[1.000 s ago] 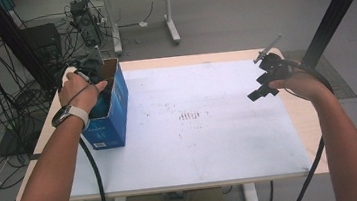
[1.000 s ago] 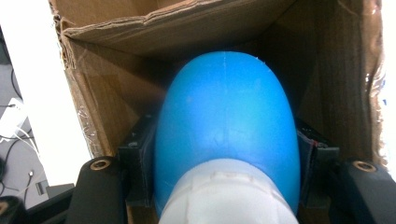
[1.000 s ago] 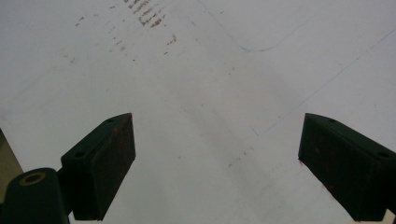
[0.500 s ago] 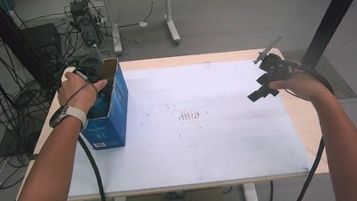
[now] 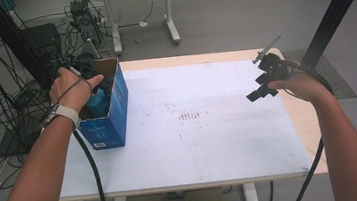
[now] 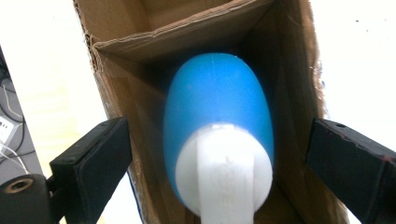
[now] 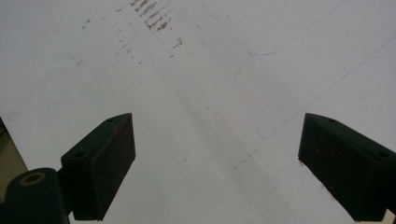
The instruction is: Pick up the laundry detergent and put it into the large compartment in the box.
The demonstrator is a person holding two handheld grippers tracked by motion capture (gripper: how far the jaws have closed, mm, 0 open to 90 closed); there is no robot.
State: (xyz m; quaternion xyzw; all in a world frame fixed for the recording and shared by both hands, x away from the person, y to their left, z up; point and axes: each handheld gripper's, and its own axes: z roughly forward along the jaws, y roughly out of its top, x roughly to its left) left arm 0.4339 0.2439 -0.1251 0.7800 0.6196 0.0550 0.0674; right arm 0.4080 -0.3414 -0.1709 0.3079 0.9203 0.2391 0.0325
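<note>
left edge of the counter: one blue cardboard box, open at the top, standing upright on the white sheet that covers the counter. inside it, one blue bottle with a white cap, lying in the box between the brown inner walls; in the high view a bit of its blue shows just under the left hand.

left hand-held gripper: held over the open box, pointing down into it. its jaws have just been opening and now stand wide, one to each side of the bottle; the pads are apart from the bottle and nothing is clamped. one jaw sits outside the box wall, the other over the far wall.

middle of the counter: a patch of small brown smudges on the white sheet.

right side: right hand held above the counter's right edge, well apart from the box, carrying the right hand-held gripper. its jaws stand wide and bare, with the white sheet and the smudges beneath them. a black cable trails down from it along the forearm.
</note>
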